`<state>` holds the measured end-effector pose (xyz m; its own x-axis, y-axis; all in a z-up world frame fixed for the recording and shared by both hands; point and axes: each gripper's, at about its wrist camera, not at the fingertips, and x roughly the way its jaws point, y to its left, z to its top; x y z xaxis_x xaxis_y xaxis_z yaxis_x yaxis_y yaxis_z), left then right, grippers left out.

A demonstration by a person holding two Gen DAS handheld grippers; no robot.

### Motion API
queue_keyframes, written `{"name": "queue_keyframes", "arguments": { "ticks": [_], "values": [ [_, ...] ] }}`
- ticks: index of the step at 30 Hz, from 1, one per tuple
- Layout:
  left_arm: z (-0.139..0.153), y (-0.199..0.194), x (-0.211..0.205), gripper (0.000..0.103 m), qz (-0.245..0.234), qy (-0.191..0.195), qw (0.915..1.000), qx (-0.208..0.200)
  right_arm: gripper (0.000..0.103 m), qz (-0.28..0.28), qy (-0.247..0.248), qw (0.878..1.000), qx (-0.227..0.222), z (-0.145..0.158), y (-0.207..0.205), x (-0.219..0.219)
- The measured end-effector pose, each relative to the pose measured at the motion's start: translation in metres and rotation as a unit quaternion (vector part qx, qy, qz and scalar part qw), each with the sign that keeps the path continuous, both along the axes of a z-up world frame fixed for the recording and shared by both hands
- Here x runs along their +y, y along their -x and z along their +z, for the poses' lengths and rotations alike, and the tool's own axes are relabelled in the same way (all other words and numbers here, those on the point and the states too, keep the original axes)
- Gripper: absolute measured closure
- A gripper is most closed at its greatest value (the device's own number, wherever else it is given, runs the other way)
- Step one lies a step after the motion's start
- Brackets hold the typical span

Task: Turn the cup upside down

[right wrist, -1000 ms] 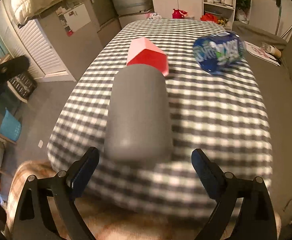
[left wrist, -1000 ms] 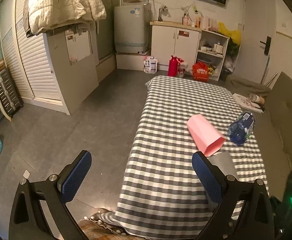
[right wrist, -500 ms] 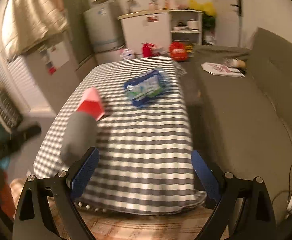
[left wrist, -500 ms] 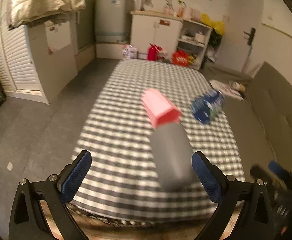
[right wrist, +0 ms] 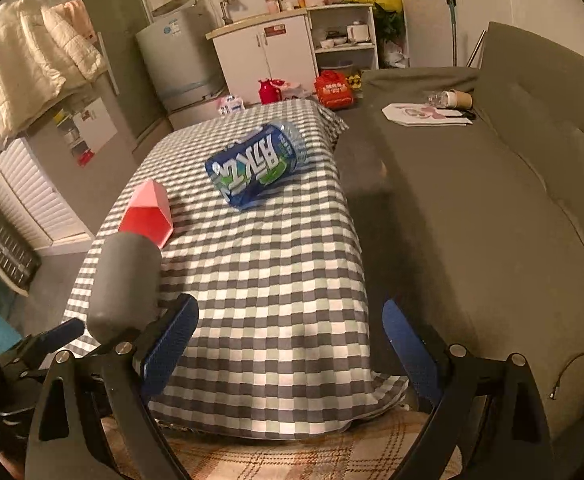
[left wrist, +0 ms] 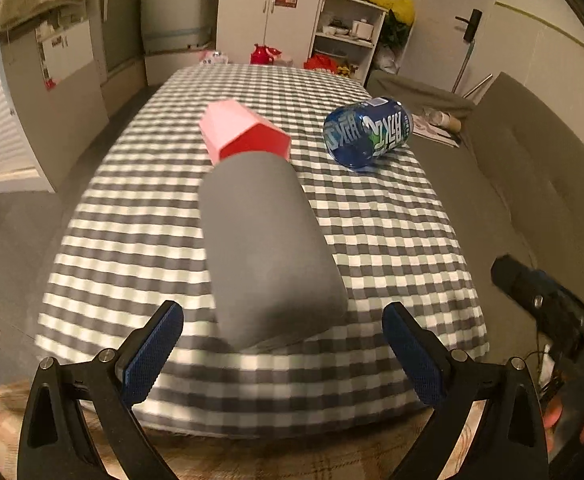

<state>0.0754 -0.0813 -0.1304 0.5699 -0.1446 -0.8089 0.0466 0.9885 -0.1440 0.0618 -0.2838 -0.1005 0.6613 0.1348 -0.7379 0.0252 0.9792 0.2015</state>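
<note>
Left gripper (left wrist: 282, 346): jaws spread wide with nothing between the blue pads; it hovers at the near end of the table; in the right wrist view only part of it shows, low at the left edge, half hidden behind the right gripper's own finger
Grey cup (left wrist: 266, 250): lies on its side on the checked tablecloth (left wrist: 391, 240), lengthwise away from the camera; its closed rounded end faces the left gripper, just ahead of the open jaws and not touching them; its far end and mouth are hidden, so I cannot tell where the rim sits; edges are soft with blur
Pink box (left wrist: 244, 132): a faceted pink and red carton lying just behind the cup's far end; whether the two touch cannot be told; its near face is partly covered by the cup
Blue bottle (left wrist: 367, 130): lies on its side to the right of the pink box, apart from it; the label's lettering is too distorted to read
Right gripper (right wrist: 290, 346): jaws spread, holding nothing; it hangs over the table's near right corner, beside the grey sofa (right wrist: 491, 220); its body is cut off by the lower frame edge
</note>
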Motion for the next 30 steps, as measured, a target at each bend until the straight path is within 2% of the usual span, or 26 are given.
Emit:
{"name": "queue_keyframes", "arguments": {
  "ticks": [3,7,11,16,25,30],
  "values": [
    [-0.008,-0.01,-0.001,0.008,-0.001,0.011,0.9999,0.008,0.009,0.003,0.003,1.0,0.01,-0.006,-0.004,0.003],
    [-0.017,-0.02,-0.007,0.026,-0.016,0.005,0.9993,0.033,0.009,0.002,0.006,1.0,0.014,-0.008,-0.008,0.003],
    [-0.014,-0.019,-0.004,0.026,-0.026,0.007,0.9988,0.04,0.009,0.0,0.002,1.0,0.013,-0.009,-0.009,0.003],
    [0.01,-0.006,0.003,0.027,-0.036,-0.007,0.9992,0.017,0.009,0.006,0.001,1.0,0.014,-0.009,-0.009,0.008],
    [0.038,-0.011,0.004,0.027,-0.04,-0.021,0.999,0.004,0.009,0.007,-0.004,1.0,0.008,-0.006,-0.006,0.009],
    [0.037,-0.021,-0.001,0.03,-0.045,-0.038,0.9982,0.004,0.009,0.008,-0.006,1.0,0.01,-0.007,-0.006,0.01]
  ]
}}
